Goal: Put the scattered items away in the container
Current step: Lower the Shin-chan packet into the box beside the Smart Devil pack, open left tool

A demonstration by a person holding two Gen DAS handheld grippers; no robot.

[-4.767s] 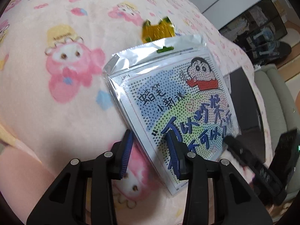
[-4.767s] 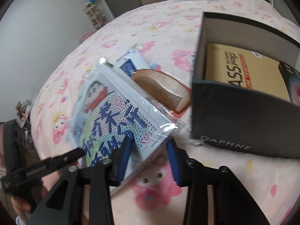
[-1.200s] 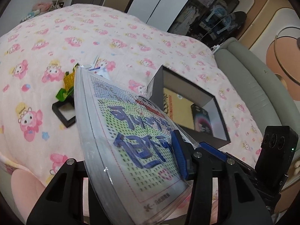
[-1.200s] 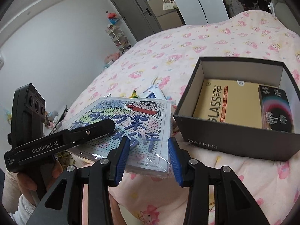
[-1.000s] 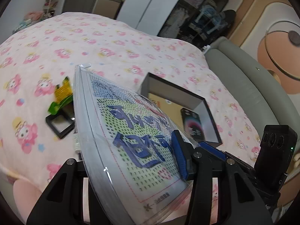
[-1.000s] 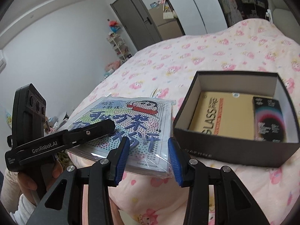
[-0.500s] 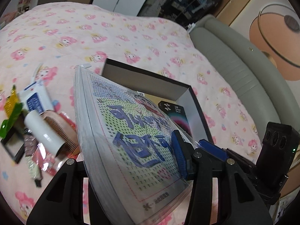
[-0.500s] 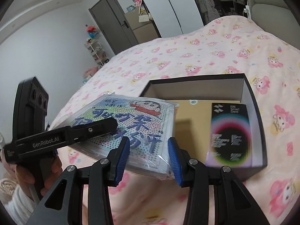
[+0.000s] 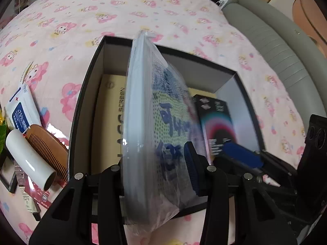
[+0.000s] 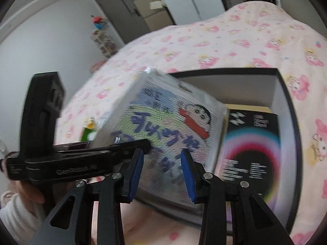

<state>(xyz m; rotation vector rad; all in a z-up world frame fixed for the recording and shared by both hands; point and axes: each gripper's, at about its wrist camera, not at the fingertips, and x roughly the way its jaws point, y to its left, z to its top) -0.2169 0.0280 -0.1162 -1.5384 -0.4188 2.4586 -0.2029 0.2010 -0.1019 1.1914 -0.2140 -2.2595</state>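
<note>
Left hand-held gripper point(image 9: 157, 169) clamps the cartoon packet point(image 9: 163, 122) above the box point(image 9: 81, 110).

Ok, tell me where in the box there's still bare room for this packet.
The box floor is nearly covered: a tan carton fills the left and middle, a black carton lies on it at right. Bare cardboard shows only along the far wall. The packet, held by the left gripper, must go on top.

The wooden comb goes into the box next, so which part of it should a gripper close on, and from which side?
Probably grip the wooden comb across its smooth curved spine, coming from above with the jaws spanning its thin thickness. It lies flat on the bedspread, the teeth side faces the white tube touching it, and the black box wall crowds its right end, so the upper rounded end looks freest.
</note>
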